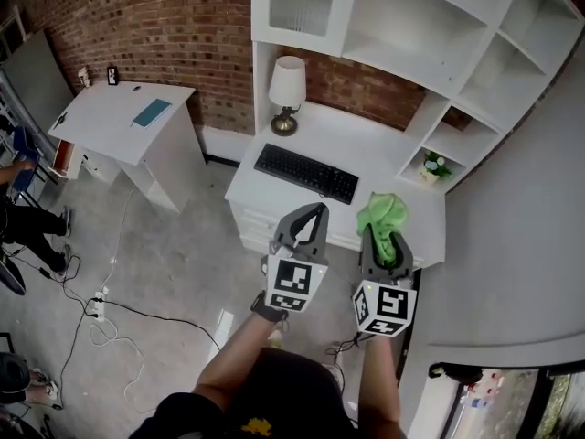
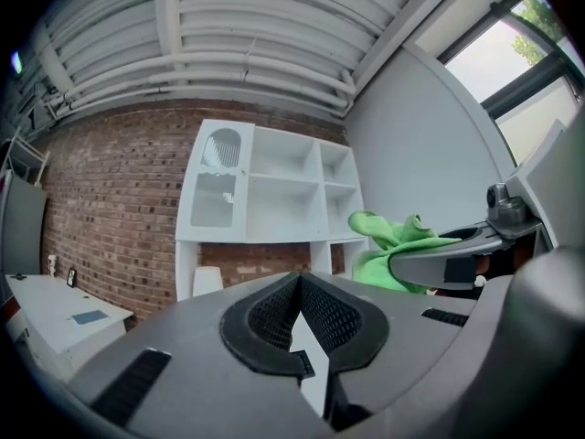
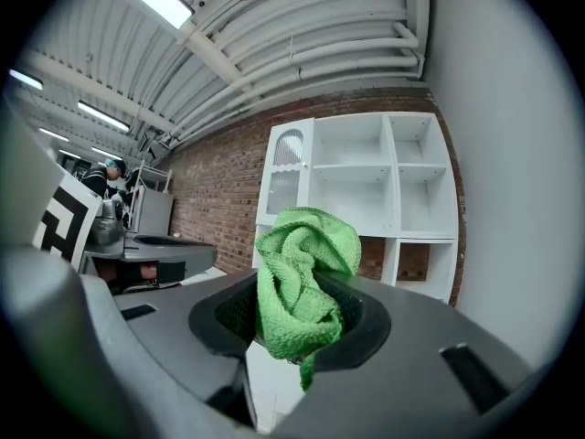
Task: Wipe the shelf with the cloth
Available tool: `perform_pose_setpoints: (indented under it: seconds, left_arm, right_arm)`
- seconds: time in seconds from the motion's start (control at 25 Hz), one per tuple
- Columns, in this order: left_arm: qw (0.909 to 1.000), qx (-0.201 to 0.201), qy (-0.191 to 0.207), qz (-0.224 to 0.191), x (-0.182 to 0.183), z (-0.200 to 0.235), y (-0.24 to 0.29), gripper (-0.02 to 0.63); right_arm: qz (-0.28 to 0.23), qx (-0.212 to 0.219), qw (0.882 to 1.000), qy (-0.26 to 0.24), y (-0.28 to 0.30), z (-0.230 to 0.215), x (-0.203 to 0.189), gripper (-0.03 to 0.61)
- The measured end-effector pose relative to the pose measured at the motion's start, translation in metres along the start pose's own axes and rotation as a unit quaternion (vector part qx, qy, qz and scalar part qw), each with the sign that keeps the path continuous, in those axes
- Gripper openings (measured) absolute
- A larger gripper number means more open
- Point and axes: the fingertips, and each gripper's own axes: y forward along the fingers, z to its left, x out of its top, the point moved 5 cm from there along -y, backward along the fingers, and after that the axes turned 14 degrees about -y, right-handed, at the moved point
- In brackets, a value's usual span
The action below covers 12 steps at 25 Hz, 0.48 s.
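Note:
My right gripper is shut on a bunched green cloth, which bulges up out of the jaws in the right gripper view as a green cloth. The left gripper is shut, jaws meeting at the tip with nothing between them. Both are held side by side in front of the white desk. The white shelf unit rises behind the desk; in the gripper views the shelf and shelf stand ahead, well apart from both grippers. From the left gripper view the cloth shows at the right.
On the desk lie a black keyboard, a lamp and a small potted plant in a lower cubby. A second white table stands at the left. Cables run over the floor. A person sits at the far left.

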Motion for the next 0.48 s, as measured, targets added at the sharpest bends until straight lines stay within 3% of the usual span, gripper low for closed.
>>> perform_pose_setpoints:
  seconds: [0.48]
  left_arm:
    - [0.9995,-0.030,-0.003,0.011,-0.0092,-0.0059,-0.0021,0.017]
  right_arm:
    - [0.014,-0.037,0.999,-0.005,-0.0042,0.0038,-0.0013,0.126]
